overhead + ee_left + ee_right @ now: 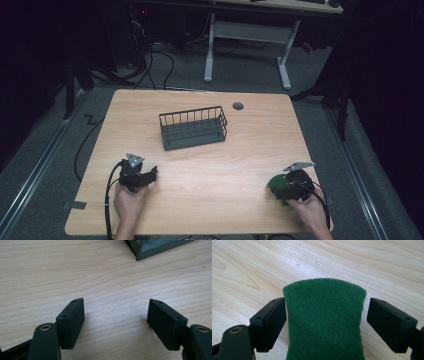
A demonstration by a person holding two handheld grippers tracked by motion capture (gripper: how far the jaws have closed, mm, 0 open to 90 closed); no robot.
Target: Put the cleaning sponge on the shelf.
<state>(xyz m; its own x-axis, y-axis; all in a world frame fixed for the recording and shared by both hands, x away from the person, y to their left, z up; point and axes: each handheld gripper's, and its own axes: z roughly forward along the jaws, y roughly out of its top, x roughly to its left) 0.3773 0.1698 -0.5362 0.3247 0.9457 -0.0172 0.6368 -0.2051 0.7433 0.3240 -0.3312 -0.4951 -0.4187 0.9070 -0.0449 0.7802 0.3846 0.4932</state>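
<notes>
A green scouring pad (324, 320) lies flat on the wooden table (210, 165) between the jaws of my right gripper (327, 305). That gripper is open: its left jaw touches the pad's edge and its right jaw stands a small gap away. In the high view the pad (276, 185) pokes out to the left of the right gripper (286, 188) near the table's front right. My left gripper (150, 175) rests low at the front left, open, with bare wood between its jaws (116, 308).
A dark wire basket (192, 128) stands near the table's middle, toward the back; its corner (160, 247) shows at the top of the left gripper view. A round cable hole (238, 105) sits behind it. Cables and a white desk frame (247, 47) lie beyond the table.
</notes>
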